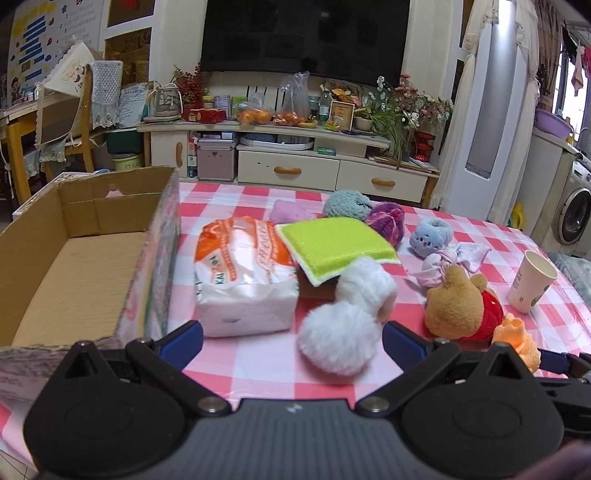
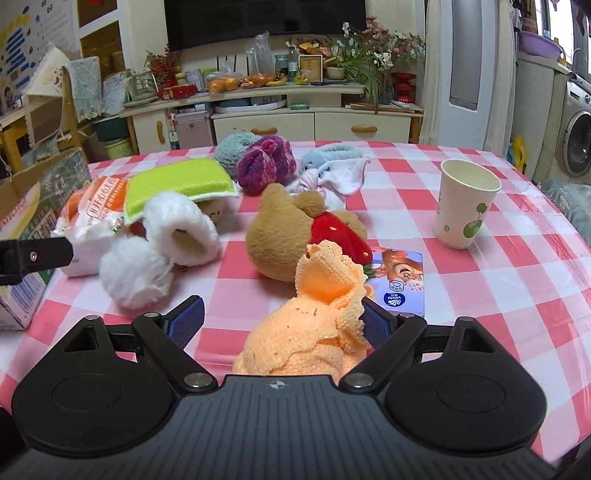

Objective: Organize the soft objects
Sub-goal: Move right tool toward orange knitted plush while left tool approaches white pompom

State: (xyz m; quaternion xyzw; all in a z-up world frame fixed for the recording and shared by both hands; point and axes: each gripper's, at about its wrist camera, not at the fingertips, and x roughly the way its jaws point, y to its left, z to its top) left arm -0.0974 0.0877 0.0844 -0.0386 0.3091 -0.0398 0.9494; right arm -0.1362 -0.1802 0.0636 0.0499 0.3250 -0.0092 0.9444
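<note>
Covering the table, a pink checked cloth (image 1: 258, 369), TV cabinet (image 1: 295, 170) behind; left gripper (image 1: 291, 338) spread wide around white fluffy earmuffs (image 1: 343, 317); right gripper (image 2: 284, 321) wide open, orange knit piece (image 2: 314, 325) between its fingers, touching the right one; cardboard box (image 1: 74, 258) at left.

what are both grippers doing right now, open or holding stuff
Left gripper: open, holding nothing, white fluffy earmuffs between its fingers.
Right gripper: open around the orange knitted piece.

A white paper cup with green dots (image 2: 466, 204) stands upright on the pink-and-white checked bench (image 2: 480, 295). Behind the bench: a cream drawer cabinet (image 2: 314, 123), above it a black television (image 2: 264, 18).
</note>
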